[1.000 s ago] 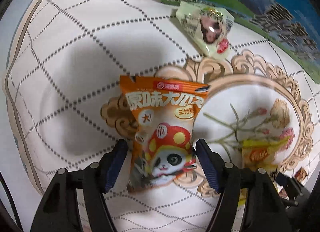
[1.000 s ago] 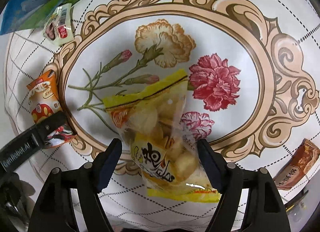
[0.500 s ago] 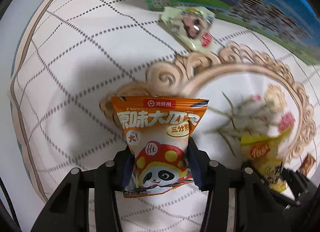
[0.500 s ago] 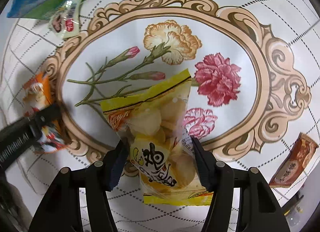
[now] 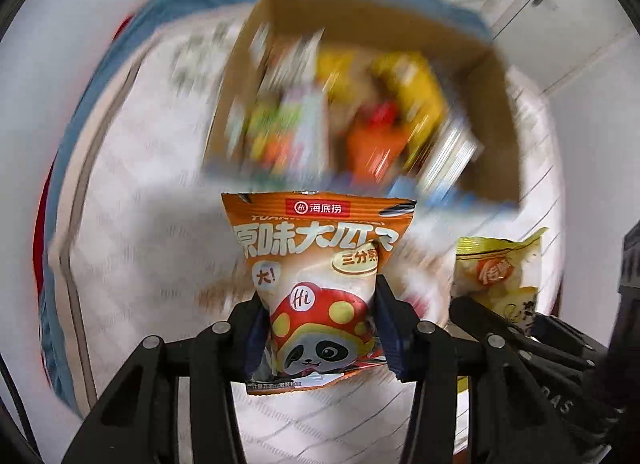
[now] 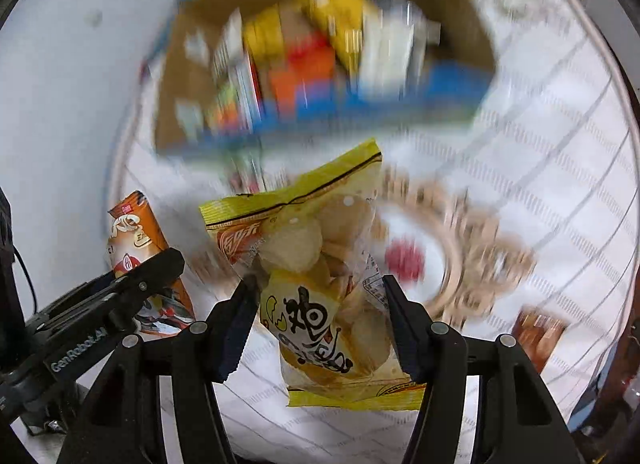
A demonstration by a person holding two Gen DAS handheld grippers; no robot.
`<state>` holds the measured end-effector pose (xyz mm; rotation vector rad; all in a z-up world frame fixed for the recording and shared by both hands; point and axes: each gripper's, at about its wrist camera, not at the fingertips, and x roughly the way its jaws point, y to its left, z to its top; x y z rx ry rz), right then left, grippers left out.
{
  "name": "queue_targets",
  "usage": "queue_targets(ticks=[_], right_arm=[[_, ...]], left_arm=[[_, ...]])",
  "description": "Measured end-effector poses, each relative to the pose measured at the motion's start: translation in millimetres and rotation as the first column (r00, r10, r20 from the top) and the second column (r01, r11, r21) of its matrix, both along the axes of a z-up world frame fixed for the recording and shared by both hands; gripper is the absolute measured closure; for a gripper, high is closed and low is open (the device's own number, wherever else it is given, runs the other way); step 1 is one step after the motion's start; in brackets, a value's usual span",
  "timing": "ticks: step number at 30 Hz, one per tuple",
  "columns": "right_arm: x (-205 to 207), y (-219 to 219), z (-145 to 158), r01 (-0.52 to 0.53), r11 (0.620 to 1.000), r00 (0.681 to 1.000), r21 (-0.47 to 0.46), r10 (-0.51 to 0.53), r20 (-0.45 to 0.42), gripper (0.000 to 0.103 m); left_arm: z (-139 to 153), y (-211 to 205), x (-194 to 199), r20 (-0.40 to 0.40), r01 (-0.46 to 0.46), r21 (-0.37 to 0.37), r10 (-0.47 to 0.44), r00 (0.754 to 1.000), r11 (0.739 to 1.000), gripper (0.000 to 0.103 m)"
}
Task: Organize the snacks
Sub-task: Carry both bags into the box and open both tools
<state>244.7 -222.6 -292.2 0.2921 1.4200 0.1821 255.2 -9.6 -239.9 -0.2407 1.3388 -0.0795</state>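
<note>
With my left gripper clamped on the orange pack and my right gripper on the yellow bag, both short of the box, I feared either slipping out mid-swing.

Both wrist views look steeply down (blurred), sharing the cardboard box.

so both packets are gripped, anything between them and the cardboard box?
Nothing visible. The orange packet in the left gripper and the yellow packet in the right gripper hang above the tablecloth. The cardboard box ahead is open-topped, already holding snacks. Heavy blur limits detail.
</note>
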Motion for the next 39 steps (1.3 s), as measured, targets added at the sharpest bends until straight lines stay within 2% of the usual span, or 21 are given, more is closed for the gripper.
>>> queue_targets(ticks=[2, 3, 5, 8, 11, 12, 15, 21, 23, 25, 27, 29, 30, 35, 37, 39], right_arm=[[37.3, -3.7, 25.3, 0.016, 1.0, 0.998, -0.014, -0.015, 0.057, 0.039], [54.0, -6.4, 35.7, 0.021, 0.999, 0.996, -0.031, -0.018, 0.082, 0.039], [94.3, -10.8, 47.3, 0.042, 0.998, 0.994, -0.052, -0.036, 0.108, 0.039], [150.0, -16.3, 38.4, 0.06, 0.994, 0.993, -0.096, -0.049, 0.111, 0.039], [191.1, -17.8, 27.4, 0.075, 0.988, 0.995, -0.137, -0.064, 0.082, 0.039], [205.6, -14.3, 13.9, 0.078, 0.986, 0.995, -0.144, -0.068, 0.073, 0.039], [229.0, -15.9, 0.6, 0.086, 0.982, 0.996, -0.169, -0.078, 0.054, 0.039], [264.9, -18.5, -26.5, 0.105, 0.973, 0.994, -0.205, -0.1, 0.032, 0.039], [275.8, -18.3, -40.3, 0.097, 0.968, 0.995, -0.232, -0.099, 0.004, 0.038], [280.2, -16.1, -45.0, 0.085, 0.963, 0.996, -0.257, -0.091, -0.01, 0.031], [283.6, -13.0, -48.3, 0.078, 0.963, 0.997, -0.257, -0.083, -0.007, 0.025], [285.9, -9.0, -50.2, 0.074, 0.962, 0.997, -0.263, -0.078, -0.003, 0.021], [286.7, -7.8, -51.4, 0.073, 0.962, 0.997, -0.262, -0.076, -0.002, 0.017], [284.4, 1.5, -49.7, 0.062, 0.956, 0.998, -0.285, -0.061, 0.012, 0.01], [278.2, 4.0, -45.8, 0.065, 0.956, 0.998, -0.285, -0.062, 0.018, 0.007], [270.0, 2.4, -42.5, 0.072, 0.959, 0.997, -0.274, -0.067, 0.028, 0.007]], left_arm=[[22.7, 0.5, 38.4, 0.029, 0.014, -0.026, -0.014, 0.999, 1.0, 0.058], [33.5, 17.0, 50.1, 0.039, 0.025, -0.034, -0.023, 0.999, 0.999, 0.058], [27.3, 12.0, 98.6, 0.048, 0.042, -0.022, -0.041, 0.998, 0.999, 0.058], [4.6, 5.3, 159.6, 0.018, 0.049, -0.024, -0.049, 0.999, 0.998, 0.058], [-12.6, 1.4, 202.2, -0.026, 0.056, -0.031, -0.057, 0.998, 0.998, 0.058], [-15.8, -0.7, 208.4, -0.034, 0.06, -0.029, -0.061, 0.998, 0.998, 0.058], [-37.2, -5.3, 233.5, -0.064, 0.065, -0.035, -0.067, 0.996, 0.997, 0.058], [-62.2, -15.4, 257.6, -0.093, 0.097, -0.01, -0.098, 0.991, 0.995, 0.056], [-73.2, -14.0, 264.7, -0.124, 0.081, -0.033, -0.084, 0.989, 0.996, 0.054], [-84.6, -10.6, 270.6, -0.177, 0.063, -0.053, -0.071, 0.982, 0.997, 0.037], [-84.8, -8.3, 272.7, -0.161, 0.064, -0.041, -0.07, 0.984, 0.997, 0.03], [-83.7, -5.4, 272.7, -0.146, 0.064, -0.037, -0.069, 0.987, 0.997, 0.026], [-83.6, -3.9, 271.6, -0.143, 0.063, -0.036, -0.068, 0.987, 0.997, 0.02], [-78.6, 2.6, 259.9, -0.122, 0.071, -0.023, -0.073, 0.99, 0.997, 0.018], [-74.8, 5.1, 254.0, -0.101, 0.07, -0.012, -0.071, 0.992, 0.997, 0.015], [-70.4, 9.2, 245.8, -0.076, 0.067, 0.004, -0.067, 0.995, 0.998, 0.003]])
